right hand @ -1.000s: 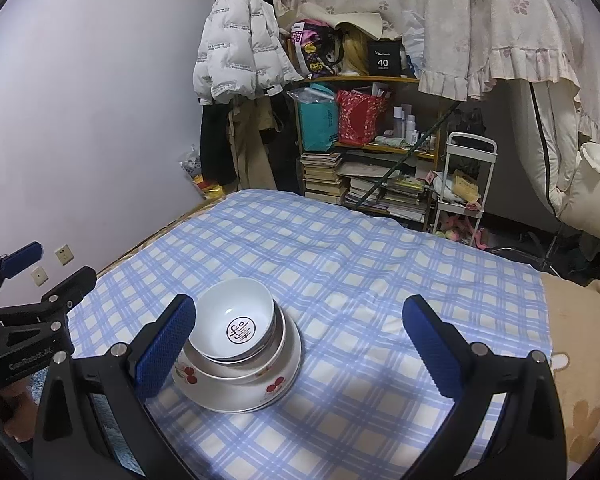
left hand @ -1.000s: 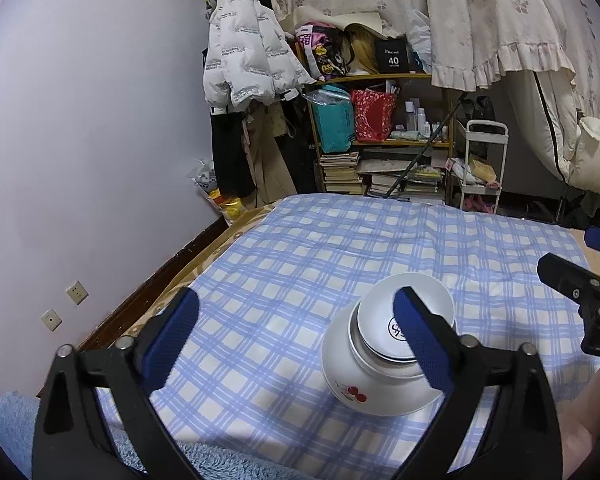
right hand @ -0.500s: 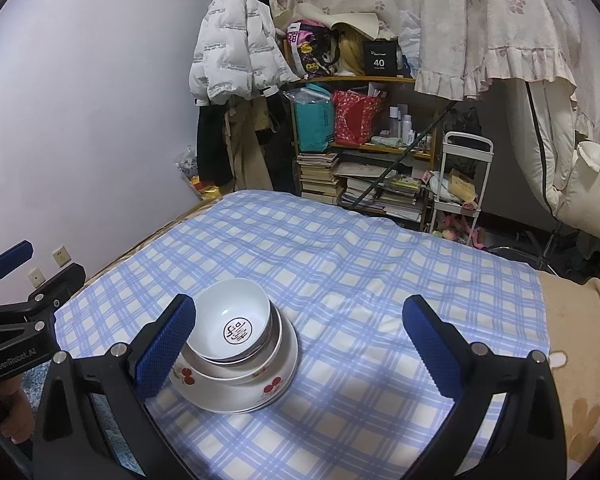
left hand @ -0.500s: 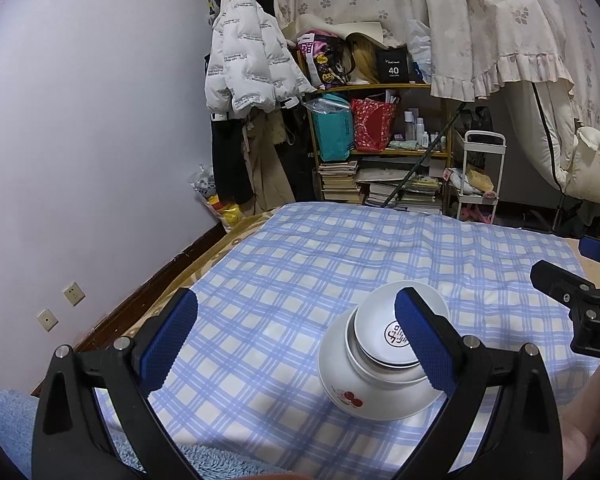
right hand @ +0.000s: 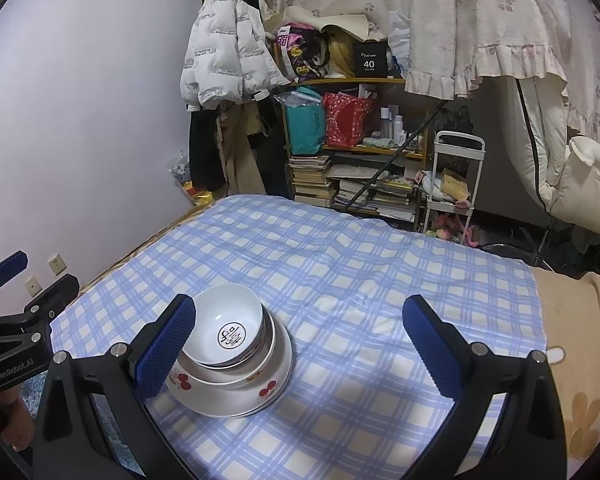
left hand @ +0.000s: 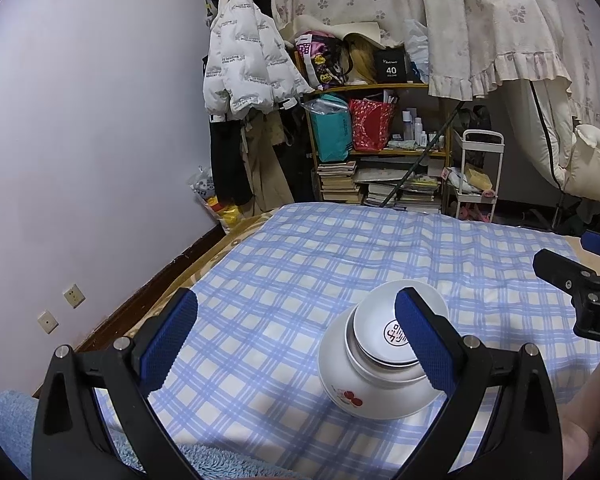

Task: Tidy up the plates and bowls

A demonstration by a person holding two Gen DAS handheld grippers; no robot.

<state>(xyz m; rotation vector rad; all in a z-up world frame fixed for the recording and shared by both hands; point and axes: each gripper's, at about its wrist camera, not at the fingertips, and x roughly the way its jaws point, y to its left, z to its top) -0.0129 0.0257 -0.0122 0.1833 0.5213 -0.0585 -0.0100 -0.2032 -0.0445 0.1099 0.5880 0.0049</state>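
A stack of nested white bowls (right hand: 230, 356) sits on the blue checked cloth (right hand: 340, 280). The top bowl (right hand: 230, 328) has a round black mark inside, and the bottom bowl (left hand: 360, 392) carries red cherry prints. My left gripper (left hand: 296, 338) is open and empty, its right finger just in front of the stack. My right gripper (right hand: 300, 346) is open and empty too, its left finger beside the stack's left side. Each gripper shows in the other's view, the right gripper (left hand: 580, 284) at the right edge and the left gripper (right hand: 20, 308) at the left edge.
The cloth covers a bed beside a lilac wall (left hand: 80, 140). Beyond the bed's far end stand a cluttered bookshelf (left hand: 376, 152), a hanging white puffer jacket (left hand: 244, 68) and a small white trolley (left hand: 480, 176). A beige flowered blanket (right hand: 580, 340) lies to the right.
Both grippers have drifted slightly back and up, so the bowl stack sits a little lower in each view. The bowls have not moved, and both grippers stay open.
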